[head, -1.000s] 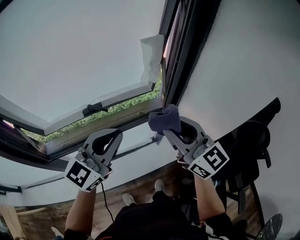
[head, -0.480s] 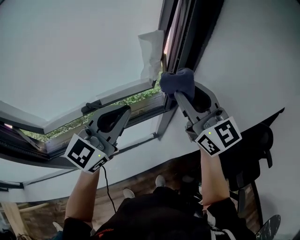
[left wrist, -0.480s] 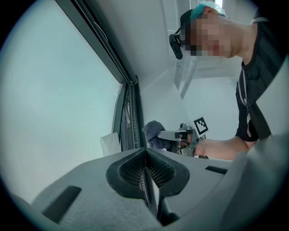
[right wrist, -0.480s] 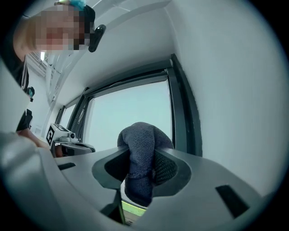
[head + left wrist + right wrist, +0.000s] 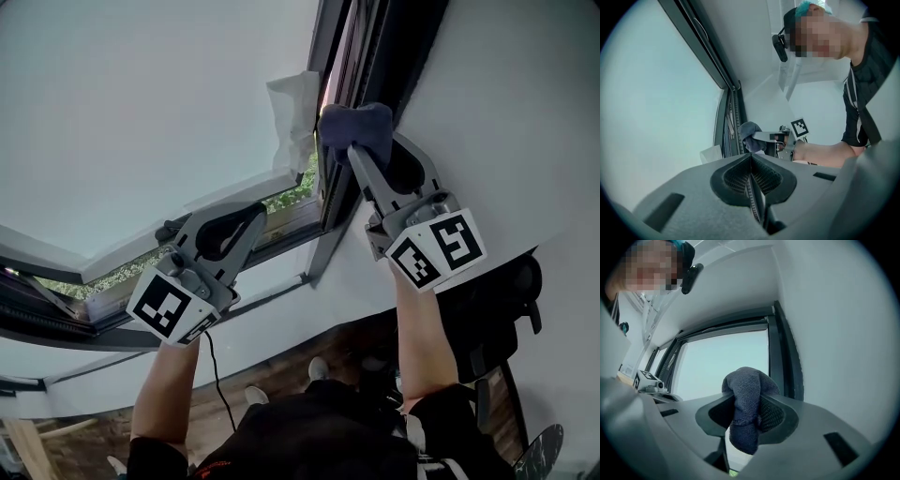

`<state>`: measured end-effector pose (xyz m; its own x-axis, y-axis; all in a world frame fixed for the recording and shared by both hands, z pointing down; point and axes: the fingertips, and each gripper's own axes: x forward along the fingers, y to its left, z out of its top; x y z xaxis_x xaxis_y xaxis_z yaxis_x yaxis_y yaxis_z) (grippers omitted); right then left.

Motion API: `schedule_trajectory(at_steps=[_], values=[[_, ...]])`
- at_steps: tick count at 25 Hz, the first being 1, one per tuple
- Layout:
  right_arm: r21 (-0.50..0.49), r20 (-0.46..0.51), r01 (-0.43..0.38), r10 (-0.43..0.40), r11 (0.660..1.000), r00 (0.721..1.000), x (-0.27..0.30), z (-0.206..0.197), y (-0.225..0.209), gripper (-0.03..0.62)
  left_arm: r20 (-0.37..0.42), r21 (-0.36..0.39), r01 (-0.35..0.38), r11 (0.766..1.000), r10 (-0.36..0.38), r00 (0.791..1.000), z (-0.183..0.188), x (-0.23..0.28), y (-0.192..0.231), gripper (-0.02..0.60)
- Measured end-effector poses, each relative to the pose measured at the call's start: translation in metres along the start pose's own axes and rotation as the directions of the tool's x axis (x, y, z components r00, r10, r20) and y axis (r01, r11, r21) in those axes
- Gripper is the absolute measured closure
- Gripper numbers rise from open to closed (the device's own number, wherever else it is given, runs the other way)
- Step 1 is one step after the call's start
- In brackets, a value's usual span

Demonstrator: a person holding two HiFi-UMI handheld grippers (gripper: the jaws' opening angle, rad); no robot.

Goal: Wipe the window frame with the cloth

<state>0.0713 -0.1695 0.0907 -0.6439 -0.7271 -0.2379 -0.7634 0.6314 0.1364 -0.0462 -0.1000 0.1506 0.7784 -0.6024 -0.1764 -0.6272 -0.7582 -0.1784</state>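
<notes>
A dark blue cloth (image 5: 352, 124) is bunched between the fingers of my right gripper (image 5: 364, 141), which is shut on it. The cloth presses against the dark vertical window frame (image 5: 367, 52) beside the white wall. In the right gripper view the cloth (image 5: 746, 383) fills the jaws, with the frame (image 5: 782, 359) just beyond. My left gripper (image 5: 251, 216) hangs lower left, near the sash's bottom corner, shut and holding nothing. In the left gripper view its jaws (image 5: 751, 163) meet, and the cloth (image 5: 749, 133) shows against the frame (image 5: 735, 110).
A white sheet of paper (image 5: 292, 105) hangs from the edge of the open window sash (image 5: 216, 192), just left of the cloth. Greenery shows through the gap below the sash. A dark chair (image 5: 506, 300) stands on the wooden floor at lower right.
My right gripper has carried the cloth up along the vertical frame, from near the lower corner to beside the white paper. The left gripper has risen a little and stayed shut.
</notes>
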Motion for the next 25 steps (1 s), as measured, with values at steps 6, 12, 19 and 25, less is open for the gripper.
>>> schedule_trajectory(at_steps=[6, 12, 19, 25], values=[[-0.023, 0.022, 0.050, -0.050, 0.998, 0.999, 0.015, 0.012, -0.017, 0.465, 0.004, 0.008, -0.003, 1.000, 0.003, 1.000, -0.003, 0.000, 0.007, 0.560], [-0.004, 0.007, 0.081, -0.081, 0.997, 0.997, 0.021, 0.000, -0.026, 0.465, -0.011, -0.009, 0.000, 1.000, 0.000, 1.000, -0.012, -0.002, 0.009, 0.560], [0.057, -0.028, 0.094, -0.092, 0.994, 0.995, 0.016, -0.038, -0.032, 0.465, -0.061, -0.047, 0.001, 0.999, -0.004, 0.998, -0.038, -0.005, 0.006, 0.560], [0.112, -0.056, 0.102, -0.097, 0.988, 0.994, 0.009, -0.072, -0.029, 0.465, -0.103, -0.082, 0.001, 0.997, -0.010, 0.995, -0.060, -0.009, -0.001, 0.560]])
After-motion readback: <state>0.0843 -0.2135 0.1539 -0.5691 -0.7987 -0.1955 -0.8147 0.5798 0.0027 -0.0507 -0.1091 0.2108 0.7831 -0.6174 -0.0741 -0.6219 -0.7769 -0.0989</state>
